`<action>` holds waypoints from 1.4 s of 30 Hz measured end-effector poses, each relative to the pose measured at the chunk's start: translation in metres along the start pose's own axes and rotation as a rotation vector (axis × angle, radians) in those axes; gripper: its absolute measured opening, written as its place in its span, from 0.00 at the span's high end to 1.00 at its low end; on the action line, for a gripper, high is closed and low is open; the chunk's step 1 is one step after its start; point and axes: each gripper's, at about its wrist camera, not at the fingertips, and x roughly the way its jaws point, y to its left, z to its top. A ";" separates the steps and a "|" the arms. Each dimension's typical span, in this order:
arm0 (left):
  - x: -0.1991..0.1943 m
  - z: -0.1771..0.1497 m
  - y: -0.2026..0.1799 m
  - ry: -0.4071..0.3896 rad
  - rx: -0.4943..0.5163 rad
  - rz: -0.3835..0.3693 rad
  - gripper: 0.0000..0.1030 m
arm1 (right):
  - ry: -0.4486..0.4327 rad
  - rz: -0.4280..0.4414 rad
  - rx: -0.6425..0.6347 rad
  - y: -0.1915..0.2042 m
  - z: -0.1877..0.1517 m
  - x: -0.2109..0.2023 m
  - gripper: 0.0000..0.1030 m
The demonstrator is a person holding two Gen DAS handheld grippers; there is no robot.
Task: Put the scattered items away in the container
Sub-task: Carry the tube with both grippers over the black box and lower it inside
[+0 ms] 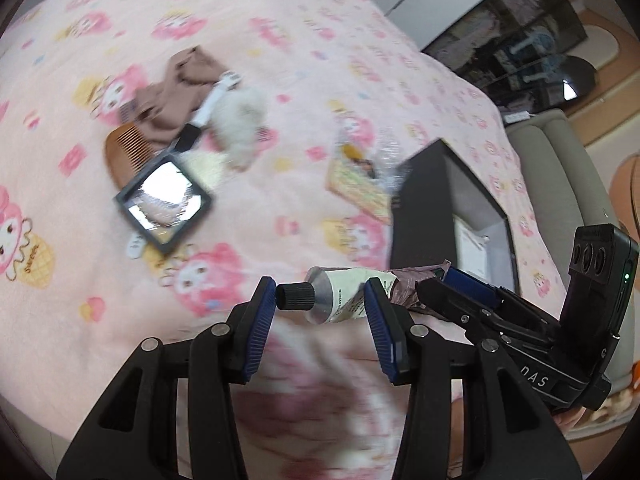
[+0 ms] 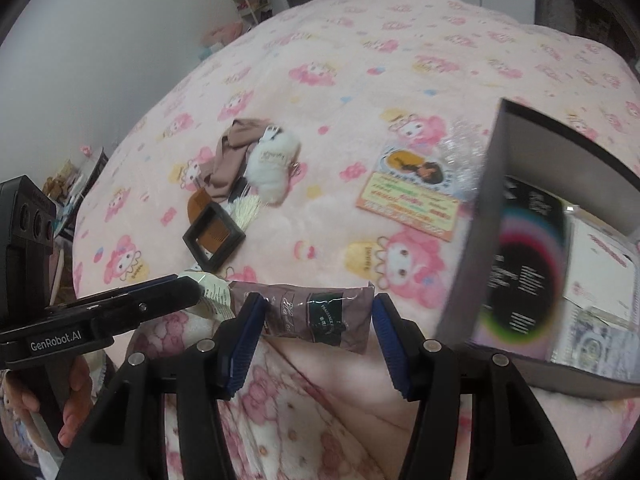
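A hand-cream tube (image 1: 344,292) with a black cap, a cream label and a flattened mauve tail (image 2: 304,300) hangs just above the pink blanket. My left gripper (image 1: 320,304) is shut on its cap end, and from the side this left gripper (image 2: 188,284) shows the cream part poking out. My right gripper (image 2: 318,312) is shut across the mauve tail and enters as the right gripper (image 1: 430,288). The dark grey box (image 2: 492,208) stands open to the right, with a black booklet and white papers inside. The same box (image 1: 452,200) lies behind the tube.
Further back on the blanket lie a black-framed mirror (image 2: 214,238), a wooden comb (image 1: 124,152), a brown cloth (image 2: 232,152), a white fluffy toy (image 2: 272,164), a cartoon card (image 2: 412,196) and a clear glittery wrapper (image 2: 464,140). A hand (image 2: 76,412) holds the left gripper.
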 end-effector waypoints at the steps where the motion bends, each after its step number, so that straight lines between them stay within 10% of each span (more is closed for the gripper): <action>1: -0.001 0.000 -0.010 -0.004 0.013 -0.007 0.56 | -0.015 -0.006 0.009 -0.005 -0.001 -0.009 0.49; 21: 0.073 0.035 -0.199 0.024 0.223 -0.119 0.56 | -0.167 -0.128 0.182 -0.157 0.000 -0.106 0.49; 32: 0.182 0.102 -0.238 0.071 0.204 -0.107 0.55 | -0.093 -0.110 0.205 -0.263 0.076 -0.064 0.49; 42: 0.273 0.103 -0.243 0.199 0.166 -0.035 0.53 | 0.007 -0.147 0.283 -0.324 0.076 -0.002 0.49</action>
